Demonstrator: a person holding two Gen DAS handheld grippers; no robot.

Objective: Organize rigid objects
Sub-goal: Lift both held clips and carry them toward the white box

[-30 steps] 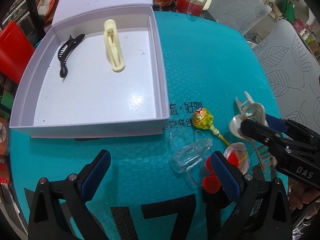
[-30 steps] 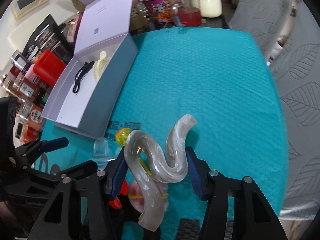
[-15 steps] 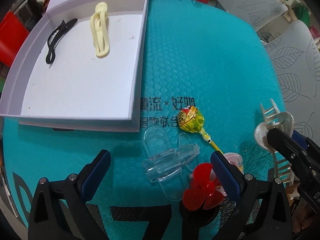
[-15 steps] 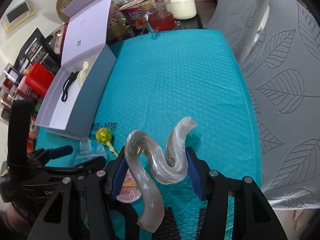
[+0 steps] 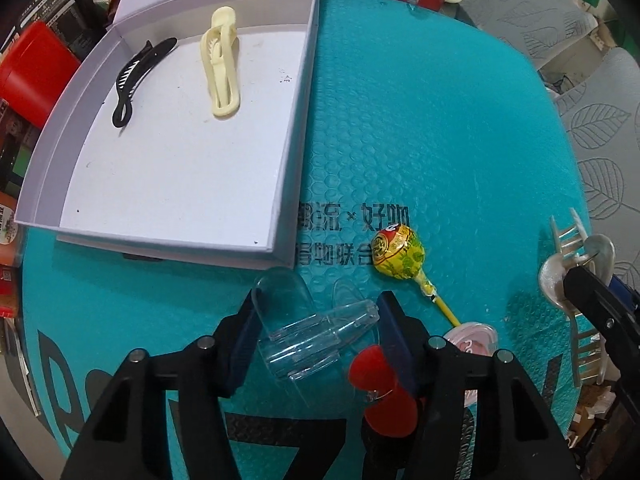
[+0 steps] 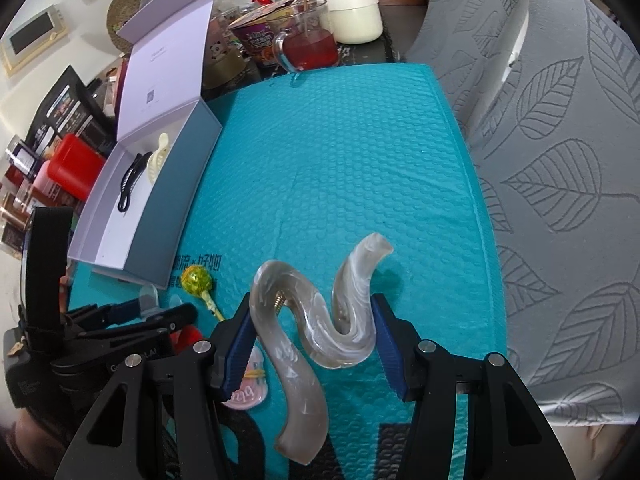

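- Change: my left tool [image 5: 316, 332] stood wide a second ago over the teal surface [image 5: 420, 128]; its jaws are closing now around the clear hair clip [image 5: 316, 334], which lies on the surface just in front of the white box [image 5: 294, 184]. The blue pads bracket both ends of the clip; I cannot tell whether they press it yet.
- The left tool also shifted sideways and dipped, so the clip went from off-centre to square between the pads.
- No change on the right: my right tool [image 6: 314, 338] stays clamped on the marbled S-shaped claw clip [image 6: 316, 332], carried clear of the surface.
- Box contents as before: black clip [image 5: 138, 78] and cream clip [image 5: 222, 66] lie side by side on the box floor, near the far wall.
- Still loose on the surface: lollipop [image 5: 400, 258], red clip [image 5: 380, 388], pink disc [image 5: 474, 338].
- Reading: two items filed and one in hand; the clear clip is next if this grip seats.
- Risk: the clip is slick and transparent and may skid out as the pads meet it.
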